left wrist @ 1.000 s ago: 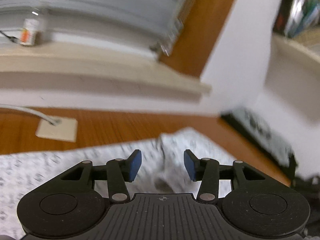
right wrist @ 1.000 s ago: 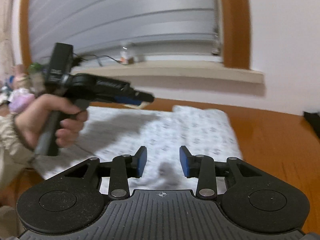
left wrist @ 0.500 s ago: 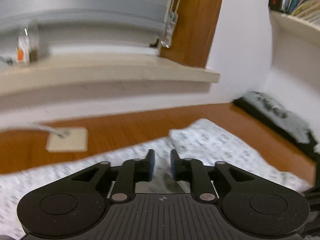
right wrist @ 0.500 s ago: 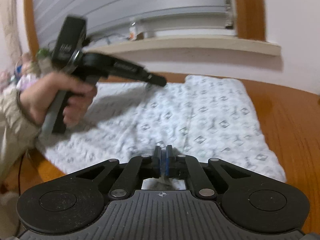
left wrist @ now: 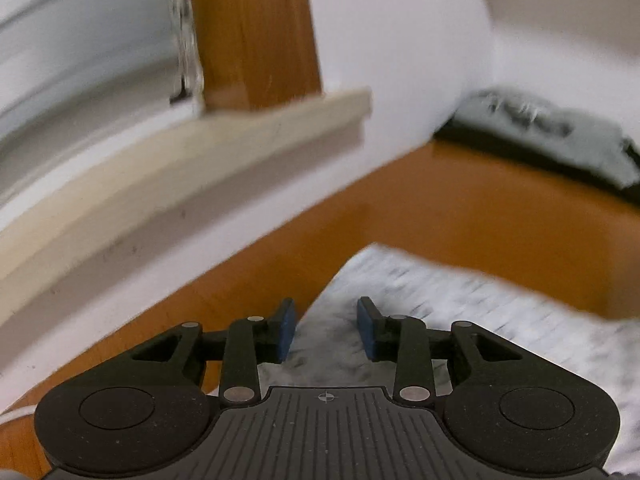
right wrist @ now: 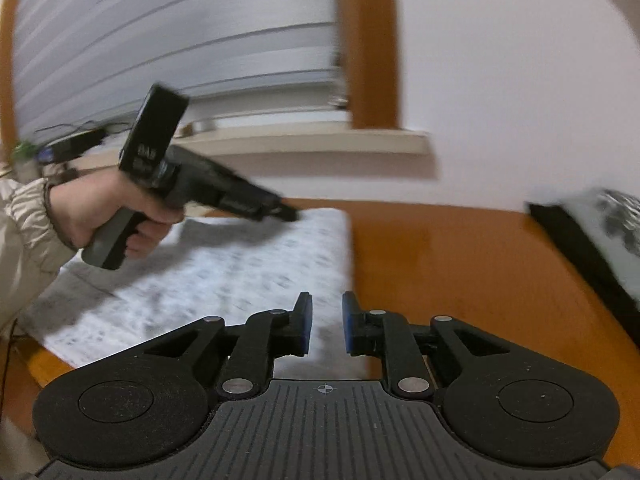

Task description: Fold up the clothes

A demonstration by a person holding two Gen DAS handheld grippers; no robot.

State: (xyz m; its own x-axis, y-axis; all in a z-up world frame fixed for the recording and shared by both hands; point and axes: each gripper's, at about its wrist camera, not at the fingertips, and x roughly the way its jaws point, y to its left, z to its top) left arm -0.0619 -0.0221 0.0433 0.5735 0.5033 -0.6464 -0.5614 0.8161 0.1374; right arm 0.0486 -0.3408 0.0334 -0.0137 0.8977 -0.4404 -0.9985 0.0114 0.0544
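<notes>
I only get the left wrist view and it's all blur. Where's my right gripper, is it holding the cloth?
Observer: No. The right gripper hangs over the patterned cloth's near right edge, jaws opening, nothing pinched.
Operator: Where does the left one sit from there?
Observer: The left gripper points at the cloth's far right corner, jaws opening, nothing pinched between them.
Operator: Anything on the windowsill?
Observer: A dark cable lies at its left end.
</notes>
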